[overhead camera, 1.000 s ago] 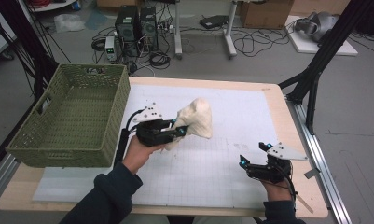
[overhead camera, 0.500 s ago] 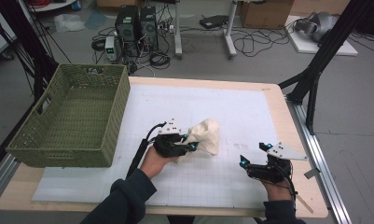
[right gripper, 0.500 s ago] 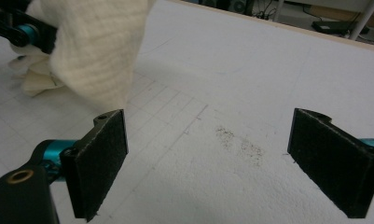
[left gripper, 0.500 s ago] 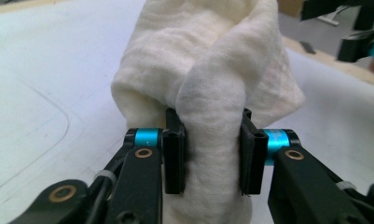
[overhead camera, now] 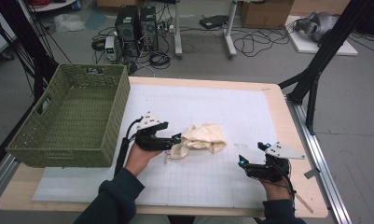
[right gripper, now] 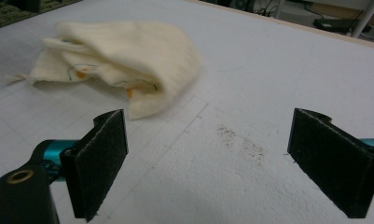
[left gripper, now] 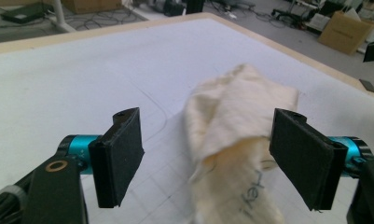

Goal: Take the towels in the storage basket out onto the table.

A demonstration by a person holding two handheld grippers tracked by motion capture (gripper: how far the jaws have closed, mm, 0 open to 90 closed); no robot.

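A crumpled cream cloth (overhead camera: 201, 138) lies on the white gridded mat (overhead camera: 231, 107) near the middle of the table (overhead camera: 275, 95), bunched into a low heap with a loose corner trailing toward the near left. The left gripper (overhead camera: 175, 140) sits low over the mat at the cloth's left end; its jaws have just been opening and now stand wide apart, the cloth's near end running between them without either pad pressing on it, as the left gripper view (left gripper: 236, 135) shows. The right gripper (overhead camera: 252, 156) rests at the near right of the mat, well apart from the cloth, jaws spread wide over bare mat. In the right gripper view the cloth (right gripper: 124, 60) lies farther off to the left. A green woven basket (overhead camera: 35, 140) stands at the table's left edge.
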